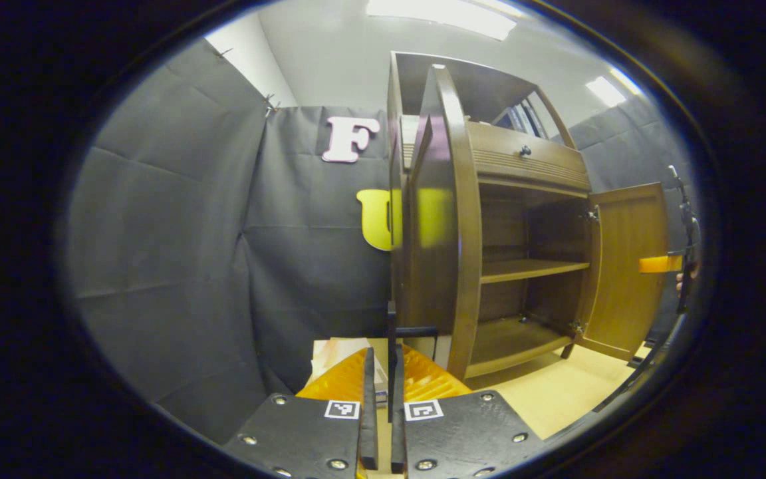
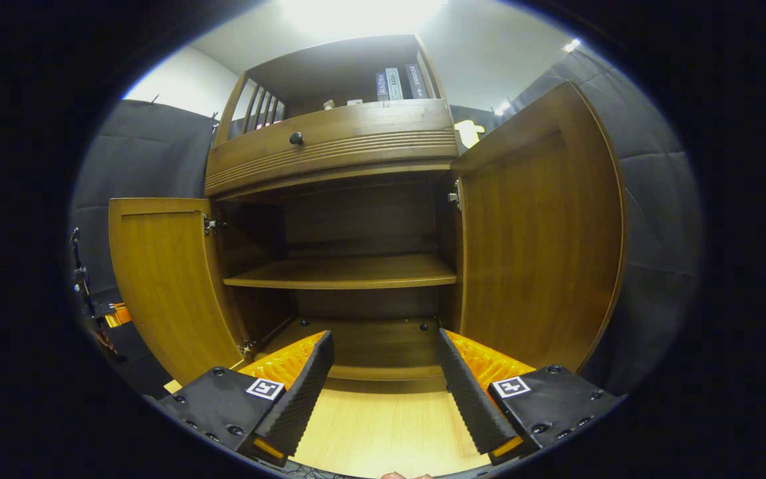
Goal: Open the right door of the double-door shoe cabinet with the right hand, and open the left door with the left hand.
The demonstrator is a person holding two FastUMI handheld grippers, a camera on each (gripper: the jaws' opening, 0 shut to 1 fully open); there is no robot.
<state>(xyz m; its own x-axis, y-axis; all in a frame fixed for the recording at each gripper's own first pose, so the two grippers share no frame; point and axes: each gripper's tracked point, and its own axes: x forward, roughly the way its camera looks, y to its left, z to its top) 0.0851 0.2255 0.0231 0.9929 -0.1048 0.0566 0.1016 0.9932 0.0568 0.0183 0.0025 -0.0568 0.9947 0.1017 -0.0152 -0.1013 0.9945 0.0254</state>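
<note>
The wooden shoe cabinet (image 2: 330, 143) stands with both doors swung out. In the right gripper view the left door (image 2: 163, 286) and the right door (image 2: 542, 226) flank two bare shelves (image 2: 350, 271). My right gripper (image 2: 383, 336) is open, fingers wide apart in front of the cabinet's bottom, touching nothing. In the left gripper view the left door (image 1: 436, 219) shows edge-on, close ahead. My left gripper (image 1: 383, 352) is shut on a thin dark handle (image 1: 391, 332) at that door's edge. The right door (image 1: 626, 266) hangs open farther off, with the other gripper (image 1: 679, 263) beside it.
A drawer with a dark knob (image 2: 296, 138) sits above the doors, and books (image 2: 396, 83) stand on the top shelf. Light wood floor (image 2: 383, 426) lies before the cabinet. Black cloth walls (image 1: 177, 253) close in on the left and right.
</note>
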